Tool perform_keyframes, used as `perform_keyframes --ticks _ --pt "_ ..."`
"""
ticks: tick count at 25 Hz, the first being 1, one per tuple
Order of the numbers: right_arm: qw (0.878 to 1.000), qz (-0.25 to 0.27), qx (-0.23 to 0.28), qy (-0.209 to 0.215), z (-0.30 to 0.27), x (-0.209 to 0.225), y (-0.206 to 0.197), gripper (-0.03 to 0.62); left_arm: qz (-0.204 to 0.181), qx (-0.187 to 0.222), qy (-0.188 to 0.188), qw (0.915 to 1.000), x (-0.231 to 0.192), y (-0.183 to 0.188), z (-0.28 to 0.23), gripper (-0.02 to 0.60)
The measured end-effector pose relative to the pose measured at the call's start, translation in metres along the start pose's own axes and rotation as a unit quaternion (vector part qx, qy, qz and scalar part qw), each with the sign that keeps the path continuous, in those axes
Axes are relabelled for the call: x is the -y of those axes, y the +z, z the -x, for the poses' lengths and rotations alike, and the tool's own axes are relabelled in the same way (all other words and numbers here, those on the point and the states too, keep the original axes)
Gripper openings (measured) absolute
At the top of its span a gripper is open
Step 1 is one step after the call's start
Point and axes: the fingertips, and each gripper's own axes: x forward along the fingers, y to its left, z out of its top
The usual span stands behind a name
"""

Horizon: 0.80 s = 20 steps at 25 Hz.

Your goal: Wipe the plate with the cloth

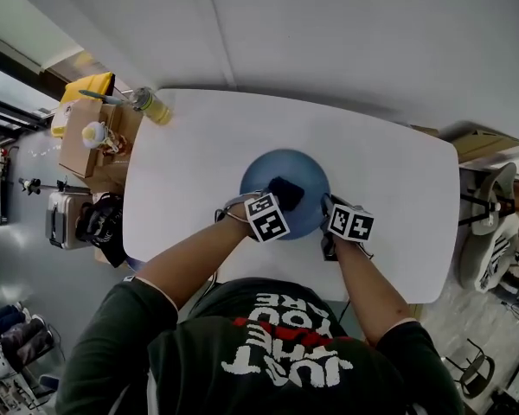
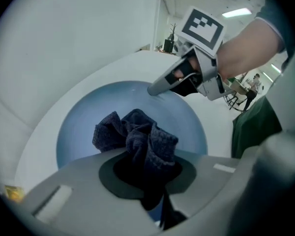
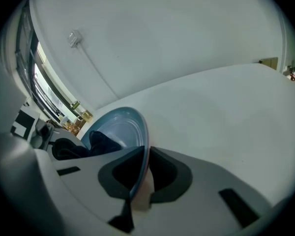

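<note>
A round blue plate [image 1: 287, 180] lies near the front of the white table [image 1: 199, 158]. My left gripper [image 1: 281, 199] is shut on a dark blue cloth [image 1: 286, 192], which rests bunched on the plate's inside [image 2: 88, 127]. The cloth [image 2: 137, 139] hangs out of the jaws in the left gripper view. My right gripper [image 1: 326, 219] is shut on the plate's right rim, and the right gripper view shows the rim [image 3: 141, 156] edge-on between the pads. From the left gripper view, the right gripper [image 2: 160, 88] touches the plate's far edge.
A yellow-green bottle [image 1: 151, 106] lies at the table's back left corner, beside a cardboard box [image 1: 86, 137] with small items. Chairs [image 1: 489, 206] stand off the right end. The person's torso is close against the front edge.
</note>
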Motion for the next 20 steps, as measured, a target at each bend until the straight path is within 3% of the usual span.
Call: perform_keyframes --ticks 5,10,14,20 --pt "0.999 -0.032 0.008 0.01 0.001 0.006 0.003 0.031 0.03 0.061 -0.009 0.9976 -0.001 0.017 0.02 0.054" --pt "0.999 -0.034 0.016 0.003 0.013 0.014 0.013 0.031 0.096 0.155 -0.004 0.9832 -0.013 0.025 0.091 0.054" --pt "0.999 -0.027 0.016 0.006 0.027 0.019 0.016 0.031 0.146 0.204 0.009 0.9679 -0.025 0.001 0.14 0.054" --pt "0.999 -0.036 0.011 0.014 0.038 0.026 0.016 0.031 0.248 0.248 0.024 0.936 -0.048 -0.05 0.176 0.054"
